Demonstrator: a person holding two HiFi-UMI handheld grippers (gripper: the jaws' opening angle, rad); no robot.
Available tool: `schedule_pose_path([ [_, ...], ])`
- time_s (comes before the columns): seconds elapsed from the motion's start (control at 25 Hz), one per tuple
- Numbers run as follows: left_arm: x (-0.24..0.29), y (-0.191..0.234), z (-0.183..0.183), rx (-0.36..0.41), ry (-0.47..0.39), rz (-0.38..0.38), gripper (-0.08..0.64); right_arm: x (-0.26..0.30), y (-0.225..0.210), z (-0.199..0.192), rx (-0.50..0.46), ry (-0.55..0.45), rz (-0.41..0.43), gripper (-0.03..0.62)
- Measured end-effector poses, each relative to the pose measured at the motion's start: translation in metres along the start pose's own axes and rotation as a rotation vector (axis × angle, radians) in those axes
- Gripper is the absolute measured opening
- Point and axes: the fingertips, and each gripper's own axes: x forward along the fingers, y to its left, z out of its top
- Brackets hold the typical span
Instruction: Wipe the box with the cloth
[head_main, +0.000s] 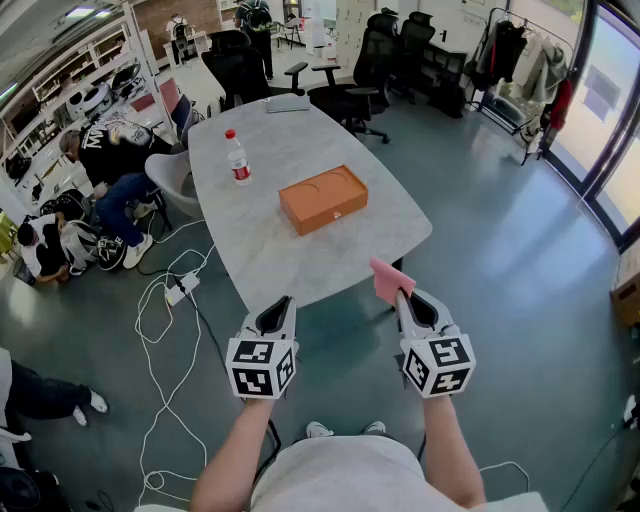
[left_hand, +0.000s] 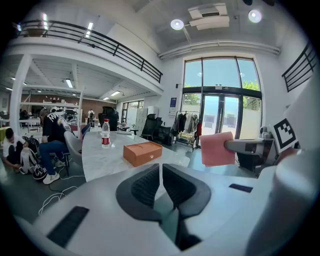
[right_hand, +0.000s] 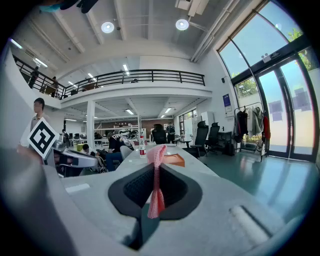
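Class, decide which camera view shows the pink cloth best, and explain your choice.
The left gripper view: the cloth faces the camera flat, most of its face showing. The right gripper view shows it edge-on, pinched in the right gripper. The head view shows only a small corner above those jaws.

Right gripper (head_main: 404, 296) held the cloth (head_main: 388, 280) at its tip, left gripper (head_main: 285, 303) alongside; the box (head_main: 323, 199) lay on the table (head_main: 290, 260) ahead of both.
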Motion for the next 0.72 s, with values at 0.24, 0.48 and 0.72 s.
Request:
schedule_pose_path([
  [0.24, 0.001, 0.001, -0.008, -0.005, 0.015, -0.019, 0.025, -0.003, 0.002, -0.003, 0.017, -0.004, -0.015, 0.015],
  [0.48, 0.013, 0.000, -0.010, -0.009, 0.018, -0.042, 0.026, 0.002, -0.002, -0.004, 0.016, -0.004, -0.027, 0.015],
  [0.72, 0.028, 0.005, -0.006, -0.015, 0.019, -0.014, 0.026, 0.023, -0.016, 0.001, 0.013, -0.008, 0.000, 0.015],
])
